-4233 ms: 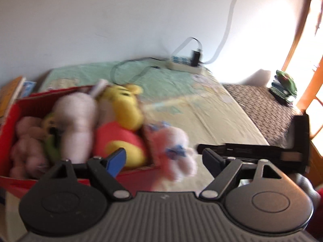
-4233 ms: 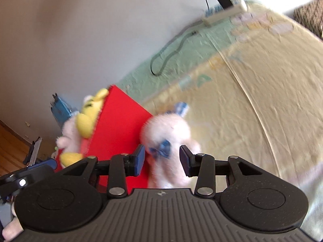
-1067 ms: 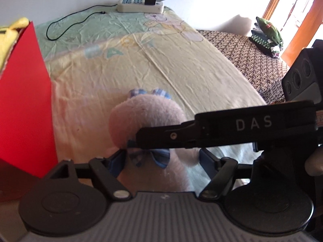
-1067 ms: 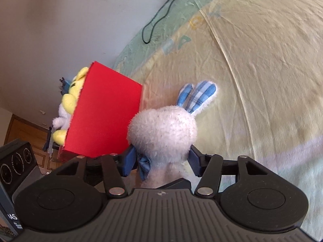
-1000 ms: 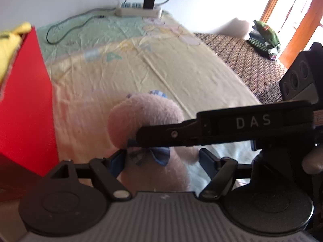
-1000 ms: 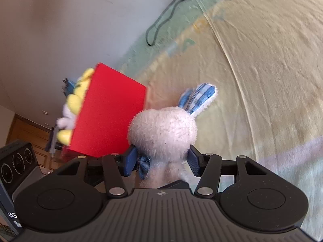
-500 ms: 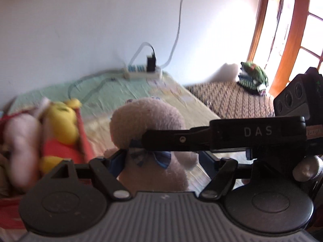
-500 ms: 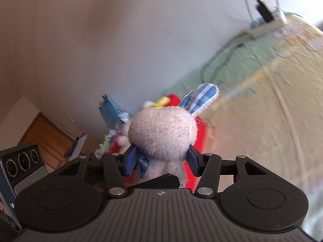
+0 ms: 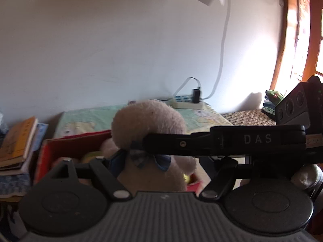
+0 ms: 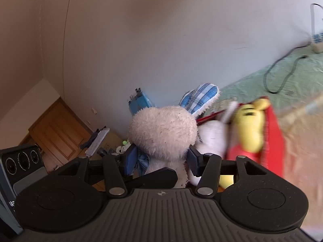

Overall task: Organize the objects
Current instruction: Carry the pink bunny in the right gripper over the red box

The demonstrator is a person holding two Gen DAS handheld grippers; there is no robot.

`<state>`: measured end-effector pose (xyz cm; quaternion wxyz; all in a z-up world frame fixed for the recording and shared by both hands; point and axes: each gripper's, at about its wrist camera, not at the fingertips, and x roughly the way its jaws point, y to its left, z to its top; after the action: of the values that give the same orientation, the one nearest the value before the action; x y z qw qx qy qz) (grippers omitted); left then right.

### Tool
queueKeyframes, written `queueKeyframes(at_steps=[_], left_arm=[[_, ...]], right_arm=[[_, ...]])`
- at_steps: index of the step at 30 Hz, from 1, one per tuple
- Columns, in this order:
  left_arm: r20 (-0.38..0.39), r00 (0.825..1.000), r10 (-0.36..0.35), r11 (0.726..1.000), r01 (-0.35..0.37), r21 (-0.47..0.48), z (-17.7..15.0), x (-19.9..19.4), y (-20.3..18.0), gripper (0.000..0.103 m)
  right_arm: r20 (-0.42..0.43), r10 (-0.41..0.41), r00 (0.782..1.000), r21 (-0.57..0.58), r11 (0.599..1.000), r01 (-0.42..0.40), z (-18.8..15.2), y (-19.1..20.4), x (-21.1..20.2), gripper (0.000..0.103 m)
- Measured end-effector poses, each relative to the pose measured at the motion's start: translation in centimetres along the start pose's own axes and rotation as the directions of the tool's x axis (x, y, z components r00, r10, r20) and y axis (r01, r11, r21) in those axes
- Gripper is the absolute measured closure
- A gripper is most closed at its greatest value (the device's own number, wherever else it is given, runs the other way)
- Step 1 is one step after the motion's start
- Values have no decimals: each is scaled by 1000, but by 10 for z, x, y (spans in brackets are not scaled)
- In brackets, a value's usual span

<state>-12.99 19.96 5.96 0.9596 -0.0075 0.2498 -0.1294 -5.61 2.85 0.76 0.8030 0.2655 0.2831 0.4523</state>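
Plush toys, one yellow bear [image 10: 250, 129], fill red box [image 10: 272, 141].

Plush bunny [image 10: 163, 133]: fuzzy matt pile, checked woven cloth on ear at 1 o'clock. Right tongs [image 10: 161, 159]: matt black plastic w/ ribbed housing, shiny metal pivot pins. Red box [image 10: 272, 141]: smooth matt card. Bed sheet [image 9: 90, 119]: thin printed cotton, creased. Door [image 10: 56, 135] at 9 o'clock: semi-gloss wood.

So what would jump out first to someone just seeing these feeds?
The pale plush bunny with blue checked ears fills mid-frame, clamped at the neck by the right gripper, with the left gripper around it too. Beside it sits the red box of stuffed toys, a yellow bear on top.
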Motion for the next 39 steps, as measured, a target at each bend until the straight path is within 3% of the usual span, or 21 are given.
queueKeyframes(at_steps=[8, 12, 23, 29, 33, 39], left_arm=[[-50, 996, 73, 997, -74, -23, -7, 3, 54, 27], [-92, 991, 99, 995, -102, -20, -10, 16, 71, 27], [-179, 982, 60, 997, -66, -26, -20, 55, 91, 25], [-197, 979, 46, 998, -53, -29, -26, 55, 100, 23], [-205, 978, 33, 999, -41, -36, -29, 48, 102, 23], [-211, 977, 20, 999, -27, -29, -27, 51, 97, 23]], right_arm=[[-56, -7, 998, -27, 1000, 5, -9, 18, 62, 48], [-81, -51, 995, -66, 997, 45, -11, 27, 84, 47], [-85, -219, 972, -146, 968, 205, -14, 19, 116, 45], [-61, -230, 971, -91, 970, 224, -15, 12, 105, 46], [-33, -216, 976, -46, 976, 215, -14, 11, 101, 51], [-65, -240, 969, -70, 969, 236, -17, 14, 111, 73]])
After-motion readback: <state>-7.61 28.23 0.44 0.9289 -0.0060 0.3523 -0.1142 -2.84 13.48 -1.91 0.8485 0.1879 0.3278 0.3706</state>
